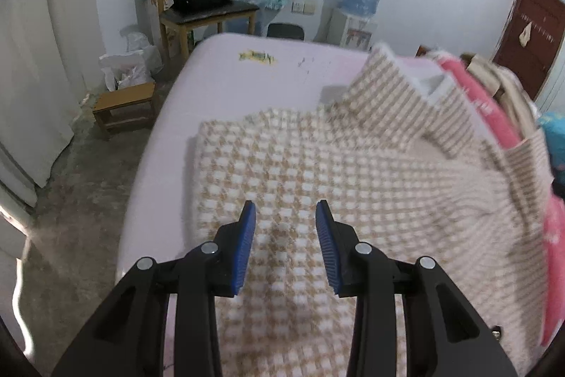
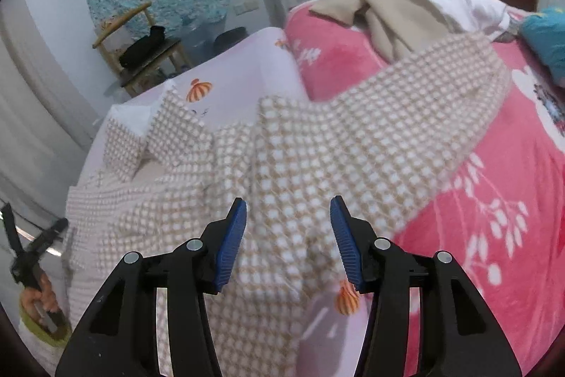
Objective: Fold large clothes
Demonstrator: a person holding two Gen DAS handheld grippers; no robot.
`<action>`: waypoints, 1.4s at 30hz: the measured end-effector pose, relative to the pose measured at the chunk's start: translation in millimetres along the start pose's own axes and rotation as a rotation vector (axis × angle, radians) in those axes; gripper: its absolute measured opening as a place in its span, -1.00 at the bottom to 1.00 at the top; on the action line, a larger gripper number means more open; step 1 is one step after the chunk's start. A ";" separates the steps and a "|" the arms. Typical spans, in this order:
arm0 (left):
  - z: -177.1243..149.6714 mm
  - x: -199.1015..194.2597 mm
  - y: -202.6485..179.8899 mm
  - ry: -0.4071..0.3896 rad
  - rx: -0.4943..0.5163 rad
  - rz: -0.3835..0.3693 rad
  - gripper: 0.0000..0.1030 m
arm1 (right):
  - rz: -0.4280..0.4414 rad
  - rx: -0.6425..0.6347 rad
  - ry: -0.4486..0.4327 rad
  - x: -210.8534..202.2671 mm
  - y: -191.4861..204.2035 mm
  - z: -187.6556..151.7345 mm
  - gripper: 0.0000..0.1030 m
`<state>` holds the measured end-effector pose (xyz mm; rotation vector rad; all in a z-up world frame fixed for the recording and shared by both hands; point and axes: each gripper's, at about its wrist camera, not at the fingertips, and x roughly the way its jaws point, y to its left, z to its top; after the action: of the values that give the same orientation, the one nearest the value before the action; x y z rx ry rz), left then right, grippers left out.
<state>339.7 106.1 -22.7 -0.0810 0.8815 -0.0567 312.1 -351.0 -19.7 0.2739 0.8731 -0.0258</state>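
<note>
Both my tools are released: the left gripper (image 1: 285, 212) and right gripper (image 2: 287, 209) hover with jaws apart over the checked coat (image 2: 317, 143), spread on the bed (image 1: 247, 76). Next I should pinch its outstretched sleeve (image 2: 441, 101) near the cuff, folding inward smoothly.

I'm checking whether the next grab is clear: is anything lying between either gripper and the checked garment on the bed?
Nothing visible is. The left gripper and the right gripper both stand open directly above the checked garment, with only bare cloth between their fingers. The beige clothes lie apart on the pink blanket.
</note>
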 end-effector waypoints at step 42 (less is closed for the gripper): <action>-21.7 15.7 9.1 -0.034 0.003 -0.021 -0.33 | 0.135 -0.218 0.154 174.2 198.9 47.4 -0.78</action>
<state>333.0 112.8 -49.4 -0.0887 0.8464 -0.0761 486.7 -155.4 -78.0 0.1312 0.9994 0.2176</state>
